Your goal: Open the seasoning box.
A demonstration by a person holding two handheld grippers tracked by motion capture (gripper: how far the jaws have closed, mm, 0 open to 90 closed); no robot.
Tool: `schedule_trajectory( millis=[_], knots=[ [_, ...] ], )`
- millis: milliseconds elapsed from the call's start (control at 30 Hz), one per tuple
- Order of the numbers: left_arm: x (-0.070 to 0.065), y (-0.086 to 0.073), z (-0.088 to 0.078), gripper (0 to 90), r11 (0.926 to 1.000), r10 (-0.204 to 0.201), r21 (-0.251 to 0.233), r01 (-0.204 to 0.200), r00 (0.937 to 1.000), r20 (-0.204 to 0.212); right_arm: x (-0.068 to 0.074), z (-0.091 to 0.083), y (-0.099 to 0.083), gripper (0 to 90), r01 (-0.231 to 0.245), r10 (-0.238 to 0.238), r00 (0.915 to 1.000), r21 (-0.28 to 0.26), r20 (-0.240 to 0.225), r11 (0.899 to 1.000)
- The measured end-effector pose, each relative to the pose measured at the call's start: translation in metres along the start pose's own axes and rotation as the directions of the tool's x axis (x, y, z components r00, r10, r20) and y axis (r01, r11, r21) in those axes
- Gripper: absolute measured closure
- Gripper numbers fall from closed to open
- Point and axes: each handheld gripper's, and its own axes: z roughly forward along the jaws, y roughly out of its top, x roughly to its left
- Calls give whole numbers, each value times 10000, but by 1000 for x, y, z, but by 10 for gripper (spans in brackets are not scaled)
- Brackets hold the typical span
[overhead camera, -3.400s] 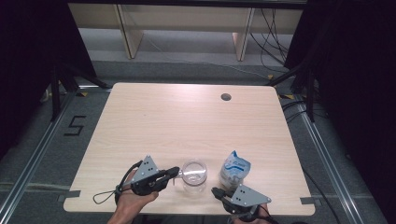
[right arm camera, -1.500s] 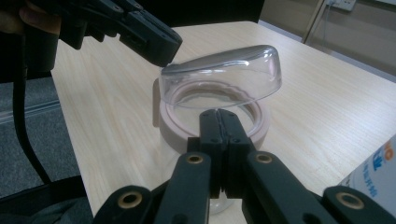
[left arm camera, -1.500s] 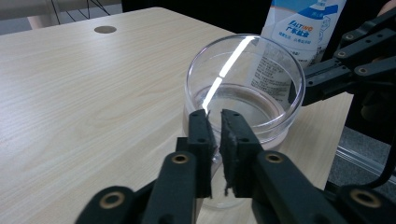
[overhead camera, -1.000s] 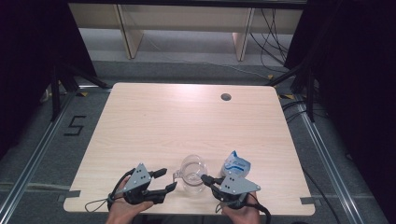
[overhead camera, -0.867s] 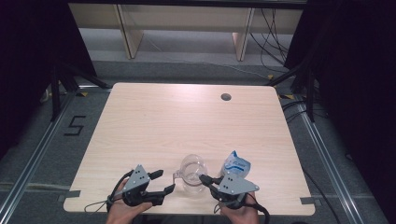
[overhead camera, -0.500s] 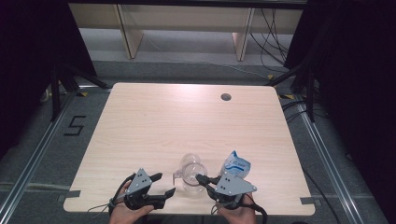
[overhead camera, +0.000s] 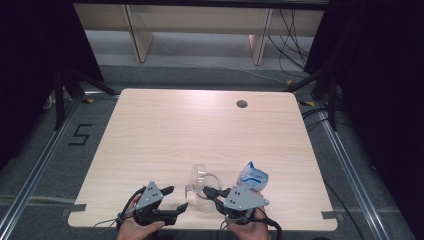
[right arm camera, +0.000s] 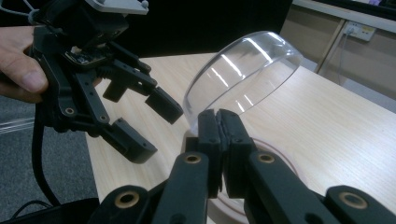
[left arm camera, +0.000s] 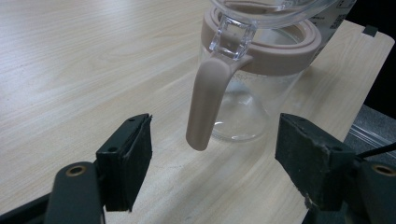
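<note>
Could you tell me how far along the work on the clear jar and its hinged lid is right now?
Done: the lid of the jar is swung up and open. In hand: the right claw is shut on the lid's edge, holding it raised, while the left claw stands open with the jar's latch handle between its jaws, untouched. Left: the blue-and-white packet beside the jar looks unhandled.

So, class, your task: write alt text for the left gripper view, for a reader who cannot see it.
A clear glass jar with a beige plastic collar and a hanging beige handle stands on a pale wooden table. The left claw is open before it, the handle's tip hanging untouched between its black pads. The jar's clear hinged lid is tipped up.
</note>
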Motion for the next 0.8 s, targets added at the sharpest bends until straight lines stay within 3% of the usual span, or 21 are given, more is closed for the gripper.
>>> schedule_trajectory(
  millis=[33, 333, 367, 500, 600, 767, 800],
  knots=[
    [1, 0, -1, 268, 9998, 189, 114, -188, 9998, -11, 0, 1, 0, 882, 14, -14, 10000, 6, -38, 10000],
    [2, 0, 0, 271, 9997, 205, 100, -205, 9998, 24, 4, 7, 4, 872, 221, -222, 9994, -20, -268, 9998],
    [2, 1, 0, 273, 9993, 365, 114, -365, 9993, 18, 5, 8, 4, 871, 184, -182, 9993, 35, -321, 9998],
    [2, 1, -1, 281, 9999, 137, -44, -138, 9998, -106, 6, 10, 5, 869, 210, -207, 9990, 69, -386, 9998],
    [4, 2, -2, 282, 9995, 314, 51, -313, 9994, -141, 7, 10, 5, 863, 277, -271, 9984, 114, -504, 9996],
    [3, 1, -1, 281, 9998, 197, -6, -197, 9998, -41, 8, 10, 4, 837, 198, -193, 9987, 87, -463, 9998],
    [3, 1, -1, 280, 9998, 187, -44, -187, 9998, -46, 7, 9, 3, 806, 176, -173, 9973, 32, -715, 9998]
  ],
)
